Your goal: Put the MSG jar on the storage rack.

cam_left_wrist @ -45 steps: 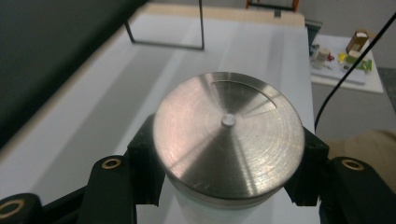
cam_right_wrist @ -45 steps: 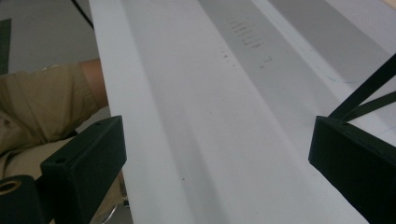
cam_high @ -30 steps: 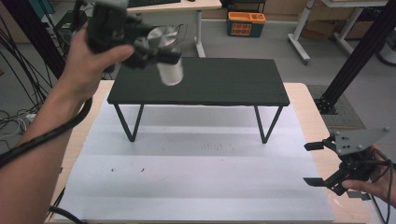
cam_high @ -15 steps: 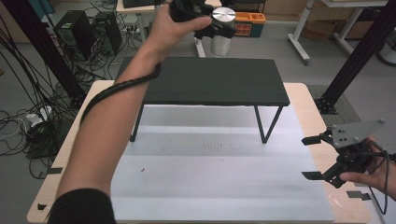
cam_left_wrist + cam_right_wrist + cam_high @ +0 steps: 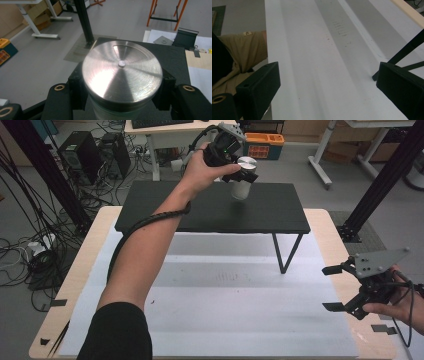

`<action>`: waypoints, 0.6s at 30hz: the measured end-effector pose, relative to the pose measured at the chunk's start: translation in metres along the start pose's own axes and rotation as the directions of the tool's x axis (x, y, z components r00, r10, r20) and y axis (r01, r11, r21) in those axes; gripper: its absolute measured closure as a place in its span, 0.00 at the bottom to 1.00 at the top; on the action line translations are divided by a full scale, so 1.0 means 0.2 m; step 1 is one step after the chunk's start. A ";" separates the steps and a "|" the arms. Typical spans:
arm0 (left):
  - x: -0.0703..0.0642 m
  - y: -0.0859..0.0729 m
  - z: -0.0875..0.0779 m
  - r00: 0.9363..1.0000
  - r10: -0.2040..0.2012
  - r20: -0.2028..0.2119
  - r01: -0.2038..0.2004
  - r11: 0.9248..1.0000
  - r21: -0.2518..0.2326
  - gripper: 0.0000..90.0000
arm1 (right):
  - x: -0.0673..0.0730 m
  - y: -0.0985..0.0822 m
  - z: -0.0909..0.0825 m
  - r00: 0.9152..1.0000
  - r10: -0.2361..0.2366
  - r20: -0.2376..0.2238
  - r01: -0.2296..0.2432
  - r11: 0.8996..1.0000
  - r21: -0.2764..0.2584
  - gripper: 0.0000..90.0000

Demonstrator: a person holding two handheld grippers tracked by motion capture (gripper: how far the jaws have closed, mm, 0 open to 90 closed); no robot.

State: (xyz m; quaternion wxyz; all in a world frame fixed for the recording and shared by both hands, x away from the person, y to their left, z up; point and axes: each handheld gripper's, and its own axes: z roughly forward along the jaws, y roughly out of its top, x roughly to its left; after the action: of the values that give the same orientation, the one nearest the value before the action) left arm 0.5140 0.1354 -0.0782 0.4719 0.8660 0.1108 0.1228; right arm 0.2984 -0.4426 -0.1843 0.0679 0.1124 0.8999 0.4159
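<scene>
The left gripper (image 5: 239, 170) is closed on a jar (image 5: 242, 180), a pale cylinder with a brushed metal lid (image 5: 122, 72), its jaws pressing the body just under the lid on both sides (the left gripper view shows the black pads tight against it). The jar is held upright above the rear part of the black shelf (image 5: 150, 210), a low dark stand on thin legs that occupies the far half of the bench (image 5: 80, 275); whether its base touches the shelf top cannot be told from the high view. The person's left forearm (image 5: 145, 245) reaches forward across the shelf, a cable coiled round it. The right gripper (image 5: 345, 287) is held off the shelf's right front corner, near the bench's right edge, with jaws spread wide and nothing between them. A white mat (image 5: 312, 75) covers the bench in front of the shelf.
</scene>
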 end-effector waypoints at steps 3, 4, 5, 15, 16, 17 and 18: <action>0.02 -0.05 0.02 1.000 -0.016 0.027 0.017 0.999 -0.043 0.47 | 0.01 0.00 0.00 1.000 -0.007 -0.003 0.007 1.000 0.000 0.06; 0.02 -0.06 0.03 1.000 -0.013 0.022 0.014 0.999 -0.042 0.47 | 0.01 0.00 0.00 1.000 -0.007 -0.003 0.007 1.000 0.000 0.06; 0.03 -0.06 0.04 1.000 -0.017 0.024 0.018 0.999 -0.043 0.47 | 0.01 0.00 0.00 1.000 -0.007 -0.002 0.007 1.000 -0.001 0.06; 0.03 -0.07 0.07 1.000 -0.020 0.017 0.020 1.000 -0.004 0.47 | 0.04 0.00 -0.04 1.000 -0.002 0.015 0.002 1.000 0.003 0.06; 0.03 -0.06 0.07 1.000 -0.020 0.015 0.020 1.000 0.000 0.47 | 0.05 0.00 -0.04 1.000 -0.004 0.029 0.004 1.000 0.003 0.05; 0.03 -0.07 0.07 1.000 -0.023 0.016 0.023 1.000 -0.002 0.47 | 0.05 0.00 -0.04 1.000 -0.004 0.029 0.004 1.000 0.003 0.05; 0.03 -0.07 0.07 1.000 -0.022 0.016 0.022 1.000 0.000 0.47 | 0.06 0.00 -0.04 0.999 -0.003 0.041 0.002 1.000 0.004 0.04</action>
State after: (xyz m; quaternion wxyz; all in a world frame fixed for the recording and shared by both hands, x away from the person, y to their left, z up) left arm 0.5239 0.1336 -0.0961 0.4741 0.8657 0.1166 0.1106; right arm 0.2847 -0.4454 -0.1784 0.0868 0.1199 0.8992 0.4118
